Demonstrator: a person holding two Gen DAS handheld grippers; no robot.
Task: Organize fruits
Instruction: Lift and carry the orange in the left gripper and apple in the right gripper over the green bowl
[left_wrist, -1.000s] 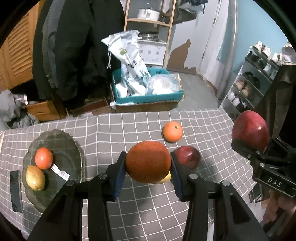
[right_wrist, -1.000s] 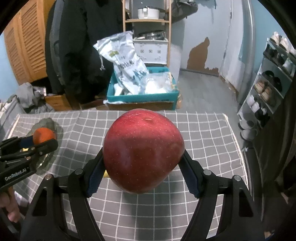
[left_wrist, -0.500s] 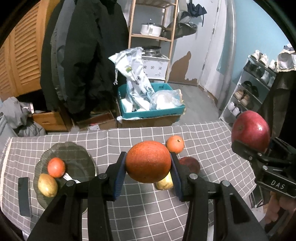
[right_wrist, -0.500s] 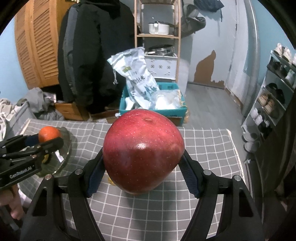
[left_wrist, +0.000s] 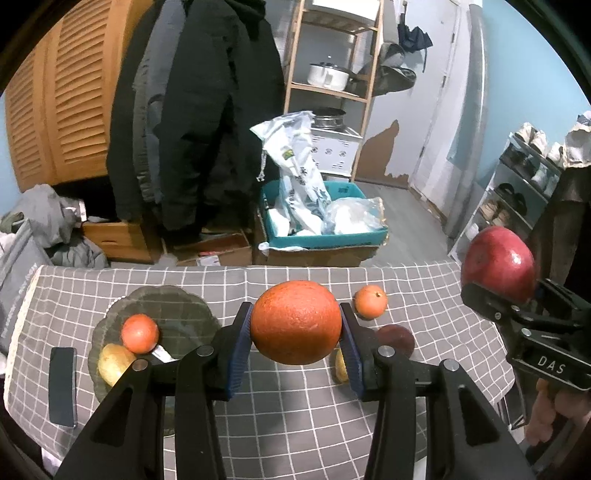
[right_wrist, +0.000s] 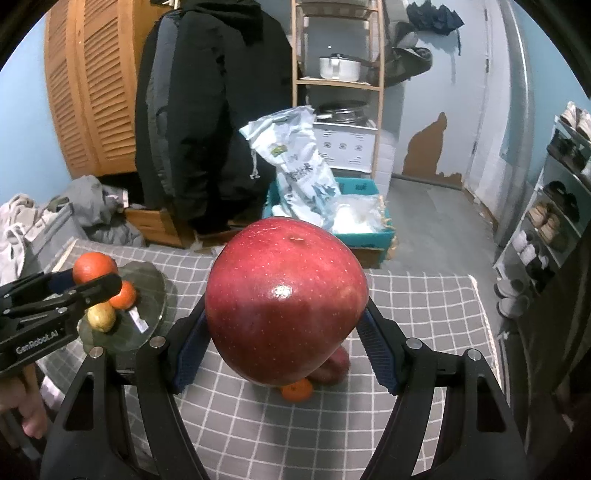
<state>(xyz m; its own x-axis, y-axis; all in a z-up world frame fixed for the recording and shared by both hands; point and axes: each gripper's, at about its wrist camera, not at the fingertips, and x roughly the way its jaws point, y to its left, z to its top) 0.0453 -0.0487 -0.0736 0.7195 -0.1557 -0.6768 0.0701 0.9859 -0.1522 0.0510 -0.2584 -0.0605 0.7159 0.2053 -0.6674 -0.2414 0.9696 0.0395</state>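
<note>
1. the left gripper has its fingers squeezed on a big orange, held up in the air over the counter.
2. the right gripper has its fingers squeezed on a big red apple, also up in the air, off to the right side of the counter.
3. the orange looks round and firm with bumpy skin, so i think it will not slip much. the pads press on its two sides at the widest part, and that looks like the best place to hold it.
4. the apple looks shiny and smooth and heavy. i think it could slide if the squeeze gets loose, and it could bruise if it drops. it is held across its fat middle, which seems right.
5. the dark glass plate sits on the left of the counter. in it i count one small orange fruit and one yellow-green fruit, touching each other.
6. loose on the checked cloth i count three more: a little tangerine, a dark red apple and a yellow fruit mostly hidden behind a finger.
7. that makes seven fruits in all, and one plate.
8. a dark flat phone-like thing lies left of the plate.
</note>
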